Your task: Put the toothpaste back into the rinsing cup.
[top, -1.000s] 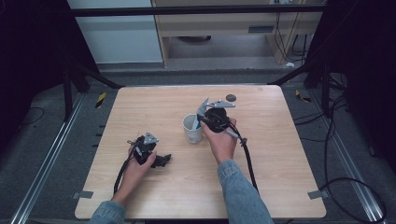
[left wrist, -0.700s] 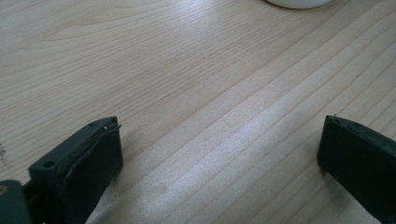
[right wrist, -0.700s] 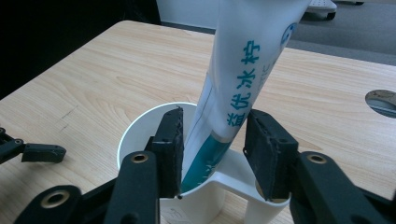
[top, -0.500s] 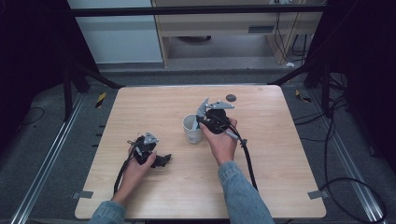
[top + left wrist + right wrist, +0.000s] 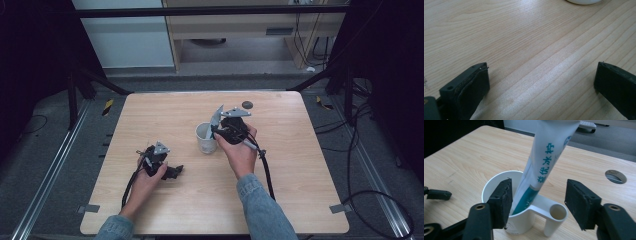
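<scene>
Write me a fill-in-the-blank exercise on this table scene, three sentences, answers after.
1. The toothpaste tube stands tilted inside the white ____.
2. The right gripper has just been opening, and its fingers stand ____ from the tube, not pressing it.
3. The left gripper rests low over the wooden table with ____ between its open fingers.

Missing words: cup; apart; nothing
</scene>
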`<state>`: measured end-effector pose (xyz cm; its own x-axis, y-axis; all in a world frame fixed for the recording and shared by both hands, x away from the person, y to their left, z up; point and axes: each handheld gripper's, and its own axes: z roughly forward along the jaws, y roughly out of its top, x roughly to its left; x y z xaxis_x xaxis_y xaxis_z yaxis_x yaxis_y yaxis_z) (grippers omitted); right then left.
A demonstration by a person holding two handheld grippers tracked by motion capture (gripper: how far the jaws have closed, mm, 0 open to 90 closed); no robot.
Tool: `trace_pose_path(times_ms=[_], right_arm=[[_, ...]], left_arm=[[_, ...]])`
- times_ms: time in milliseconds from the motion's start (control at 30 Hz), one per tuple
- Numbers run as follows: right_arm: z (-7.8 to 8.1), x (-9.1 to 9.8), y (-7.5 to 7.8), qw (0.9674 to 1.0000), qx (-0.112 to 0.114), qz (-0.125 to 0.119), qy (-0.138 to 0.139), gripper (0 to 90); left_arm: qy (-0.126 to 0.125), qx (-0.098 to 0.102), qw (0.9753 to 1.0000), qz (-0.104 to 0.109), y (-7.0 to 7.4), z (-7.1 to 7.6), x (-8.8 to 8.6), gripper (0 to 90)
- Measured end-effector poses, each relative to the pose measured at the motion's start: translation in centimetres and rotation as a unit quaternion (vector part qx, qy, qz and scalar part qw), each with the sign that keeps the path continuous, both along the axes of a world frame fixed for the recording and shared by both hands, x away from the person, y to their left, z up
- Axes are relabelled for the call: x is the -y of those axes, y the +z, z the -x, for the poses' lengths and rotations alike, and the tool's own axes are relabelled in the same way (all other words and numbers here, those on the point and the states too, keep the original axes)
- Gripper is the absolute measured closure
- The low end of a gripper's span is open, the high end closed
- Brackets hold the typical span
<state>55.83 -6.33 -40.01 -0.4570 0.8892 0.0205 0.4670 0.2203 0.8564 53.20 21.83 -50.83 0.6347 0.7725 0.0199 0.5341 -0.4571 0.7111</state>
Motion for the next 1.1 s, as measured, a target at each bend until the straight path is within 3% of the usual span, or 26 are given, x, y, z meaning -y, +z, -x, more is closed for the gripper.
trace_pose_path(times_ms=[100, 533, 733, 933, 1100], right_arm=[[0.2, 0.3, 0.2, 1.0000, 0.001, 0.005, -0.002, 32.0], [0.7, 1.8, 0.4, 0.9986, -0.032, 0.039, 0.015, 10.1], [1.8, 2.9, 0.3, 0.9961, -0.038, 0.067, 0.042, 7.6], [3.3, 4.8, 0.0, 0.9958, -0.043, 0.066, 0.046, 9.1], [4.4, 6.0, -0.7, 0.9945, -0.041, 0.081, 0.053, 8.9]], left_arm=[[0.000, 0.000, 1.0000, 0.000, 0.0, 0.0, 0.0, 0.0], [0.000, 0.000, 1.0000, 0.000, 0.0, 0.0, 0.0, 0.0], [0.000, 0.000, 1.0000, 0.000, 0.0, 0.0, 0.0, 0.0], [0.000, 0.000, 1.0000, 0.000, 0.0, 0.0, 0.0, 0.0], [0.001, 0.000, 1.0000, -0.002, 0.0, 0.0, 0.0, 0.0]])
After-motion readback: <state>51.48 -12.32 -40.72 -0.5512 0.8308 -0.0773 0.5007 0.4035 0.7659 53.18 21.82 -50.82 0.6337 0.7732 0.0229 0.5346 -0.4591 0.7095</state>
